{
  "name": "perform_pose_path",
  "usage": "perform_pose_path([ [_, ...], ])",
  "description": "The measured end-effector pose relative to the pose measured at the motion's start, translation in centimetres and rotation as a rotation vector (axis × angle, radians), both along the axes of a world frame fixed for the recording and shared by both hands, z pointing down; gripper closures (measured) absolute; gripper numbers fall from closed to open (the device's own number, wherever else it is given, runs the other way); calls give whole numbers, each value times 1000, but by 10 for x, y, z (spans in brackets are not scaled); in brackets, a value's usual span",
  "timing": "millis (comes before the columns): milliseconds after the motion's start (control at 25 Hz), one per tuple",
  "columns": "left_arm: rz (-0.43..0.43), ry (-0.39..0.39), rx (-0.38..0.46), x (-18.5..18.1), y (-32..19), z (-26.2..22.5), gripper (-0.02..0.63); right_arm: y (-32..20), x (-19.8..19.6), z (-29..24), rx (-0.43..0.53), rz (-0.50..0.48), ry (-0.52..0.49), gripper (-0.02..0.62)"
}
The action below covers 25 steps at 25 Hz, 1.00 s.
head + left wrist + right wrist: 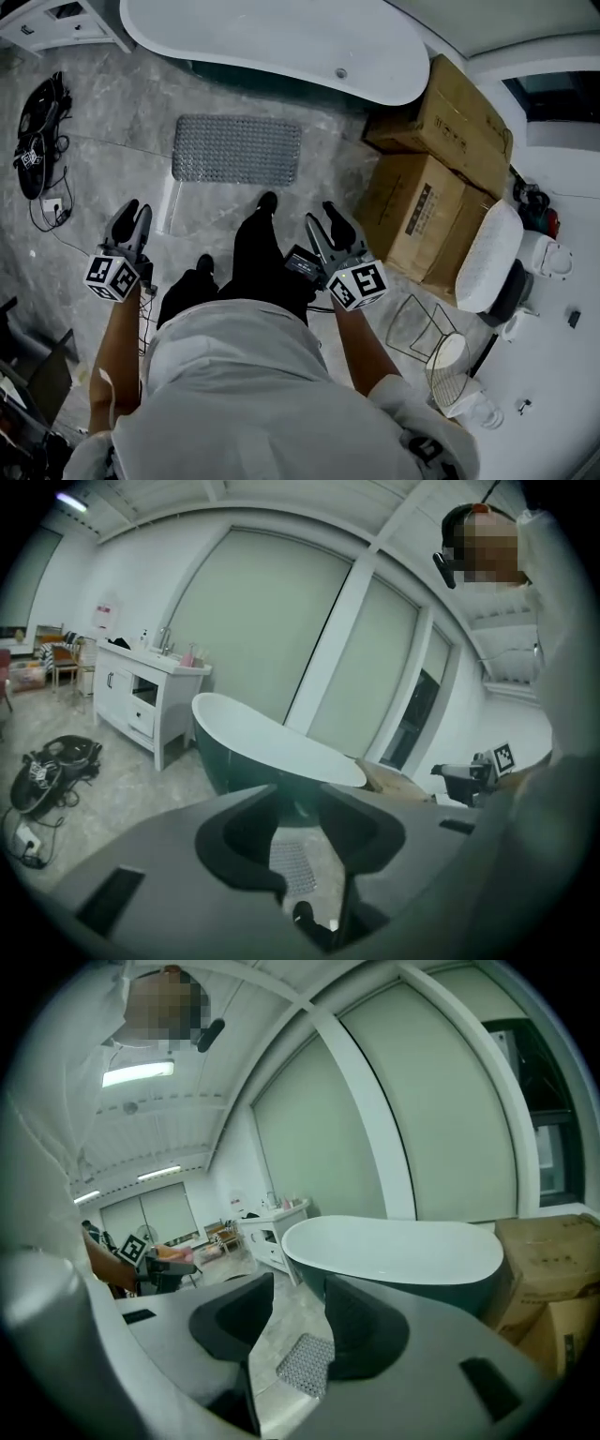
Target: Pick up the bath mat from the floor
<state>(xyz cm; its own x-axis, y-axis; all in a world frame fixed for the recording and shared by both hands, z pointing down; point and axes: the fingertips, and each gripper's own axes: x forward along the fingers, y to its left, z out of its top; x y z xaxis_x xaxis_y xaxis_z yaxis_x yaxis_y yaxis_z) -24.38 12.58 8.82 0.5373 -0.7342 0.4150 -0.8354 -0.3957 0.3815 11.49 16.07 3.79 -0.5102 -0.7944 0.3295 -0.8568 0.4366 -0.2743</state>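
Observation:
A grey studded bath mat (236, 148) lies flat on the marble floor in front of the bathtub (281, 42). In the head view my left gripper (129, 221) is held out at the left, short of the mat's near left corner, open with nothing in it. My right gripper (327, 221) is out at the right, short of the mat's near right corner, also open and empty. The mat (295, 866) shows through the gap of the left gripper (298, 829), and the mat (307, 1365) shows between the jaws of the right gripper (295, 1321).
Stacked cardboard boxes (433, 178) stand right of the mat. A toilet (497, 258) and a wire basket (427, 337) are further right. A white vanity (56, 23) is at the far left, with a black cable bundle (39, 131) on the floor. The person's feet (267, 202) are near the mat's front edge.

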Motion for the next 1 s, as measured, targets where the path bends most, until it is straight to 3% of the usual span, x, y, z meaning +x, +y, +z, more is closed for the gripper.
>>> perform_pose_path([
  [120,-41,-34,-56,8,-36,23,466,-53,37,31,-61,-21,-58,407],
  [360,-189,14,-159,-3,-81,80,466,-116,87,118,-178,0,-132,407],
  [600,-299,88,-318,-31,-105,192,466,-137,108,228,-319,126,-180,407],
  [880,-239,40,-509,-54,-110,335,465,-113,107,371,-484,133,-113,406],
  [1000,-186,-38,-537,-62,-118,383,466,-115,105,428,-522,135,-84,407],
])
